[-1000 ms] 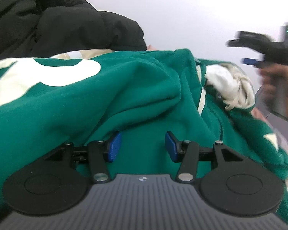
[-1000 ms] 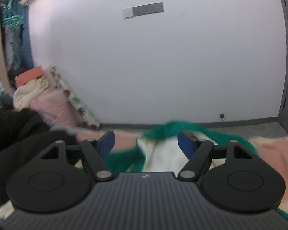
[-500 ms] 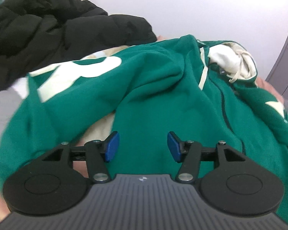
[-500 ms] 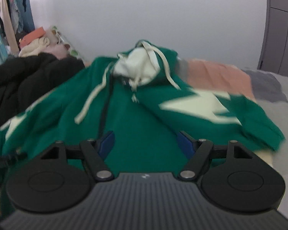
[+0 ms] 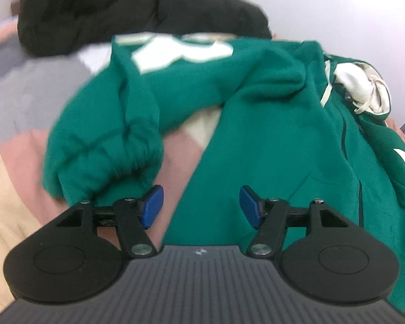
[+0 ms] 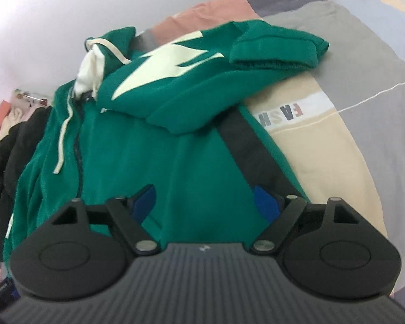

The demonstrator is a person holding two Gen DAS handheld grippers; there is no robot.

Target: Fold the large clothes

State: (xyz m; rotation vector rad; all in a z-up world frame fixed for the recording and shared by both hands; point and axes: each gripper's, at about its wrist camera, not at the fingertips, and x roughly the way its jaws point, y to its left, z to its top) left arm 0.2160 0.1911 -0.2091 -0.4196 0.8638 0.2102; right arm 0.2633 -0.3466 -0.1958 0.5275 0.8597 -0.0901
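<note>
A green zip hoodie (image 5: 270,140) with cream markings lies spread on the bed. In the left wrist view its left sleeve cuff (image 5: 105,159) bunches just beyond my left gripper's (image 5: 201,206) left finger, not between the pads. The jaws are opening, with the hoodie's lower body edge under them. In the right wrist view the other sleeve lies folded across the chest, its cuff (image 6: 278,51) at the upper right. My right gripper (image 6: 205,205) hovers over the hoodie's (image 6: 137,156) lower front, jaws opening, nothing pinched. The cream-lined hood (image 6: 90,73) lies at the far end.
A black puffy jacket (image 5: 116,13) is heaped beyond the hoodie, also at the left edge of the right wrist view (image 6: 0,167). The patchwork bedspread (image 6: 364,86) in grey, beige and pink runs to the right; a white wall stands behind.
The right gripper swung down from facing the wall to low over the hoodie's front. The left gripper pulled back and leftward, bringing the sleeve cuff into view. Both jaws stand wider.
</note>
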